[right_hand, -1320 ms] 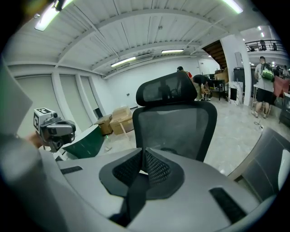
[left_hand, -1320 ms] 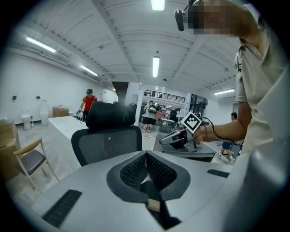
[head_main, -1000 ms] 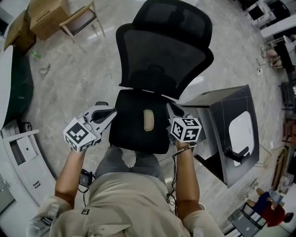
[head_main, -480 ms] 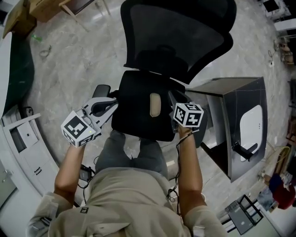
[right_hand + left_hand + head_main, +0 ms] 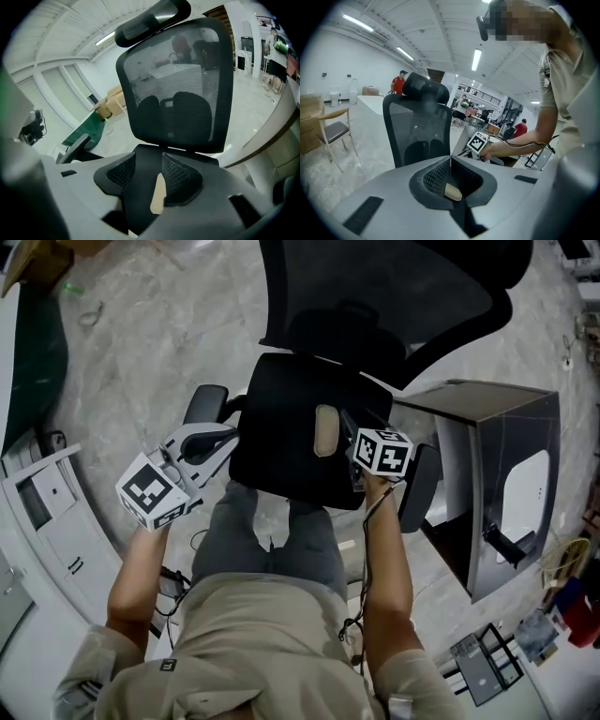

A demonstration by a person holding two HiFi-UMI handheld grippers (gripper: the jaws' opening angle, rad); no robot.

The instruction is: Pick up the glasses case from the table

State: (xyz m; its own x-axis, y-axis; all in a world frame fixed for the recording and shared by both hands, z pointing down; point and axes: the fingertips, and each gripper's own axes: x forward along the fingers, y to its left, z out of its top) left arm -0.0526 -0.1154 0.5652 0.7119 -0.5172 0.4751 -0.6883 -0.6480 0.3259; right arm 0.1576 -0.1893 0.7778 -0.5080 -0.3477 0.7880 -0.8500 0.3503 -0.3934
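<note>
Beige glasses case [image 5: 325, 430] on chair seat [image 5: 281, 451], just beside right gripper [image 5: 149, 159], jaws spread and just opening, seemingly untouched

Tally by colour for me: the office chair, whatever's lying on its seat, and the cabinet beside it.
Black: 1, the office chair
Tan: 1, the case lying on the seat
Grey: 1, the cabinet
Total: 3

black chair seat [image 5: 274, 442], tan glasses case [image 5: 325, 430] atop
</note>
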